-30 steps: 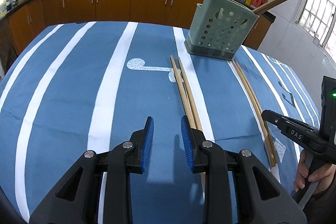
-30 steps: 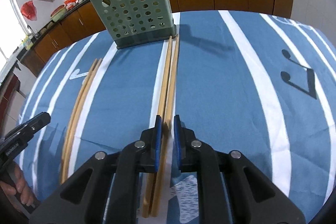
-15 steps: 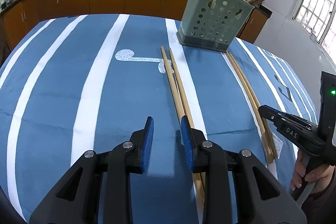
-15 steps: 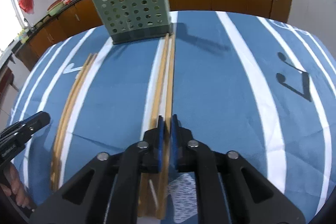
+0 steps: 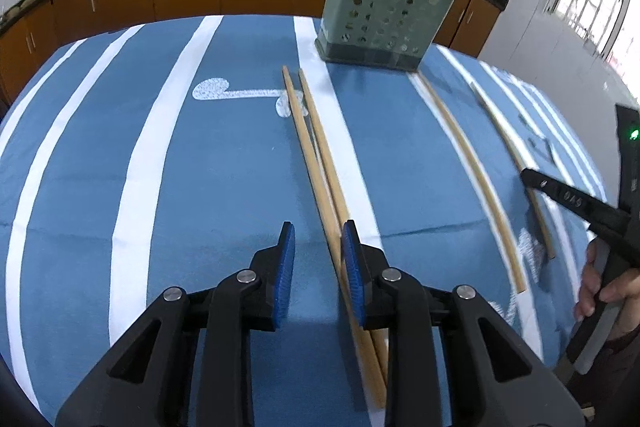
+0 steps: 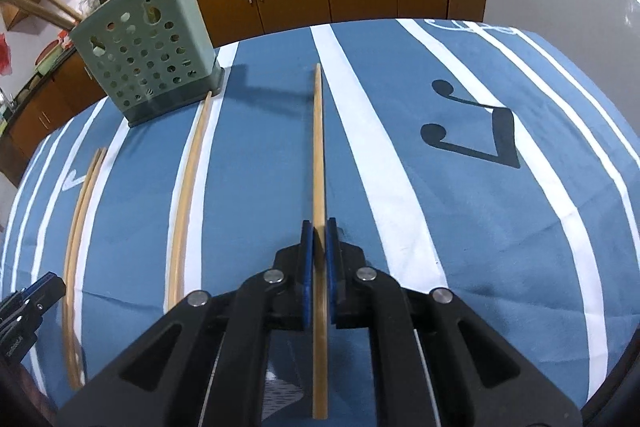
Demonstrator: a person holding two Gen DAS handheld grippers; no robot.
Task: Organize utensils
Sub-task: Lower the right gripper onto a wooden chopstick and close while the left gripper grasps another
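The right hand-held gripper, clamped on one chopstick, has pulled it from its mate; the left hand-held gripper is narrowing beside a pair, nothing gripped.

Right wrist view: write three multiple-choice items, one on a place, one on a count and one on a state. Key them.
1. The holder stands on:
A. the cloth
B. the counter
C. the floor

2. The right gripper grips:
A. nothing
B. one chopstick
C. two chopsticks

3. The holder is:
A. tipped on its side
B. upside down
C. upright

Key:
1 A, its base sits on the striped blue cloth.
2 B, a single stick runs between the shut pads.
3 C, its open top faces up and its base is flat on the cloth.
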